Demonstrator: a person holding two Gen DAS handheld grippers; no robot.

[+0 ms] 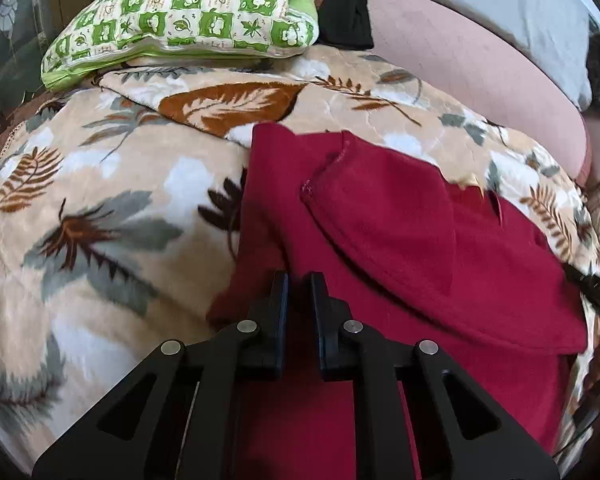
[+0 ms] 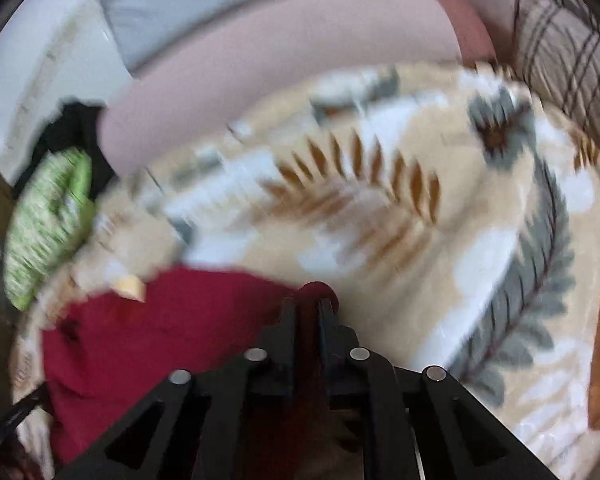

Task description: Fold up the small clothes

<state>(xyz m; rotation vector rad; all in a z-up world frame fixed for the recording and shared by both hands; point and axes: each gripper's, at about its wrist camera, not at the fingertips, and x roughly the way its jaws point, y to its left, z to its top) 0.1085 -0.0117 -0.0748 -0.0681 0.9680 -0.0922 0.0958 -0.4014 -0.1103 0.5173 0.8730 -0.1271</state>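
Left wrist: soft crimson fleece garment (image 1: 400, 232), folded.

A leaf-patterned beige blanket (image 1: 100, 208) is covering the bed, a green checked pillow (image 1: 188, 12) is lying at its far edge, and a pink cushion (image 1: 472, 68) is resting alongside.

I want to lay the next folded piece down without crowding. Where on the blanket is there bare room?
Left of the red garment, the leaf-print blanket lies bare up to the green checked pillow. The right wrist view, blurred, shows more bare blanket beyond the garment, toward the pink cushion. It is crowded around both grippers, closed on the red cloth.
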